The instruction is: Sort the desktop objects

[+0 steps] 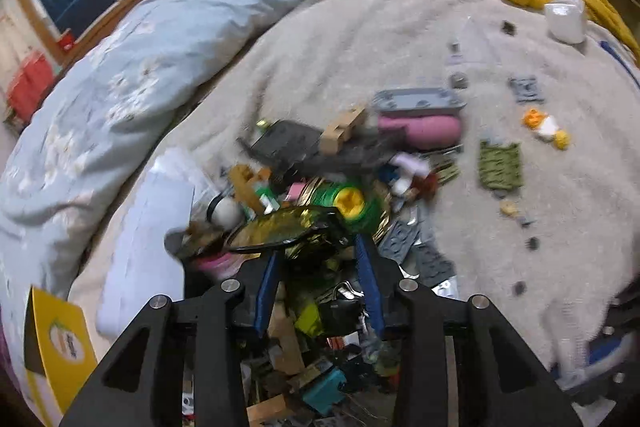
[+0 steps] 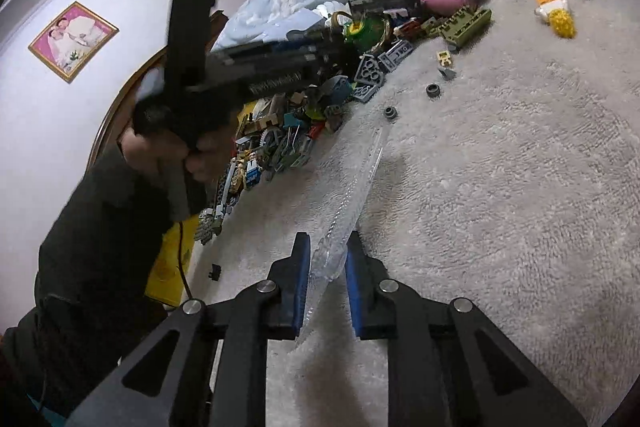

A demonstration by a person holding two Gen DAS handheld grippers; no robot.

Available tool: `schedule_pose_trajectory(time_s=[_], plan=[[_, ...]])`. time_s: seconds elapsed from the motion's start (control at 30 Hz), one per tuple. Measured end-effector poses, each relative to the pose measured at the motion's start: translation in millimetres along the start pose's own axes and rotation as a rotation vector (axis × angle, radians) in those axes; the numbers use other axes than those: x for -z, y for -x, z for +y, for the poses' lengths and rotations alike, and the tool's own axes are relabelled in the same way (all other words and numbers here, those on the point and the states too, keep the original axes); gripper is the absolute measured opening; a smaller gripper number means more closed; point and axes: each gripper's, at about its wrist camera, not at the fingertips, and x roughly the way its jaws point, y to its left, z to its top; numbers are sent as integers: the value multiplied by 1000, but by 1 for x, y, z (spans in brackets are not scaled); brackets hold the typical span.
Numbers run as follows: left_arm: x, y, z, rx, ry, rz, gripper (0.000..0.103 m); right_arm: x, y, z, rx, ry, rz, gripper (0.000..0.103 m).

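Only right tongs (image 2: 327, 247) grip clear plastic bag (image 2: 348, 195); contents indiscernible.

Toy pile (image 1: 320, 187) beyond left tool (image 1: 318, 255) motion-blurred, pieces hard to identify. Lower pile hidden behind tool's arms. Yellow box (image 1: 56, 343) left of tool cut by edge. Left hand (image 2: 192, 155) blurred; sleeve (image 2: 80, 287) cut by edge.

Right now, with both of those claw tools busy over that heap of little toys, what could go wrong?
The shiny gold wrapper sits only at the left gripper tips, jaws apart, so it could drop back into the toy pile. The right gripper pinches a thin clear plastic strip that looks flimsy enough to slip or bend. Loose bricks may roll on the soft blanket.
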Motion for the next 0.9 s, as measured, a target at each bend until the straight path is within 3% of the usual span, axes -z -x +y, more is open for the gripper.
schedule_pose_trajectory(time_s=[0.2,0.3,0.57,0.7,0.8,0.9], plan=[[-11,1,-29,30,-173,29,38,3,1,-2,-5,-2,6,16],[-14,-9,-40,-41,-246,46,38,4,5,-4,-5,-2,7,16],[-17,-24,-29,-61,-158,50,42,-1,-1,-3,-5,7,6,16],[-9,-8,-21,-42,-103,7,23,-4,-4,-3,-4,10,8,16],[-4,9,-16,-43,-73,-41,20,-5,-6,-1,-1,17,7,16],[-1,29,-17,-104,-82,-94,16,-4,-6,0,0,24,3,16]])
